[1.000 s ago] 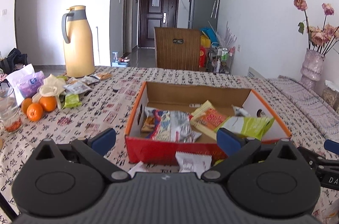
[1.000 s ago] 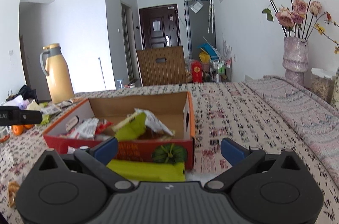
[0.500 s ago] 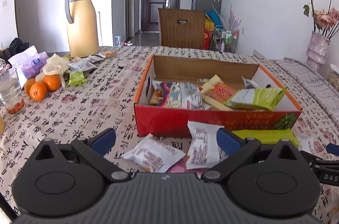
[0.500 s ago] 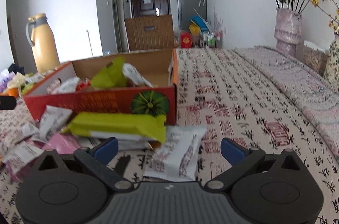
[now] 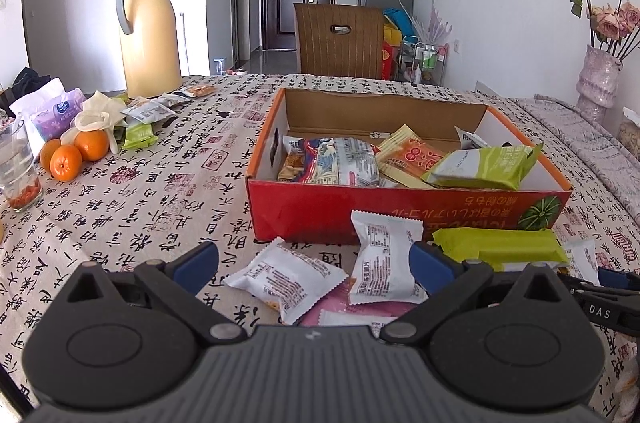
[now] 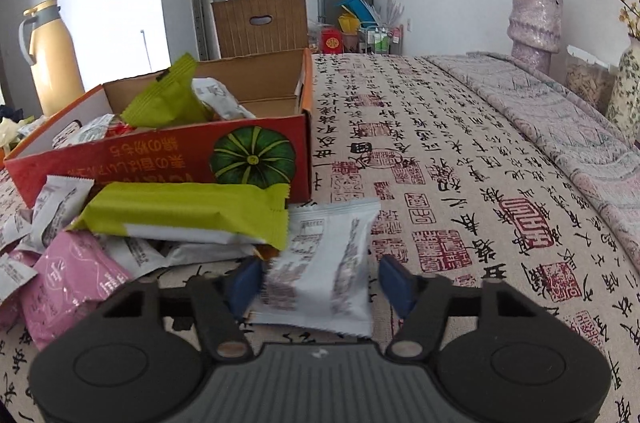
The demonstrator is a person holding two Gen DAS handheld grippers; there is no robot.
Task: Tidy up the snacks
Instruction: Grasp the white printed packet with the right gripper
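An open red cardboard box [image 5: 400, 215] holds several snack packets. Loose packets lie on the cloth in front of it: two white ones [image 5: 384, 263] [image 5: 284, 279], a long green one [image 5: 500, 243] and a pink one [image 5: 352, 315]. My left gripper [image 5: 314, 263] is open just above the white packets, touching none. My right gripper [image 6: 320, 283] is low over a white packet [image 6: 324, 263] that lies between its closing jaws; a gap still shows at the right pad. The green packet [image 6: 188, 207] and the pink packet [image 6: 68, 283] lie to its left, by the box [image 6: 140, 159].
A yellow thermos [image 5: 148, 31], oranges [image 5: 76, 151], a glass [image 5: 16, 167] and more packets [image 5: 140, 135] stand at the left of the table. A vase of dried roses [image 6: 536, 19] is at the far right. A wooden chair [image 5: 340, 39] stands behind the table.
Both grippers have sunk and tipped down toward the loose packets in front of the box. The right gripper's jaws have narrowed around the white packet.
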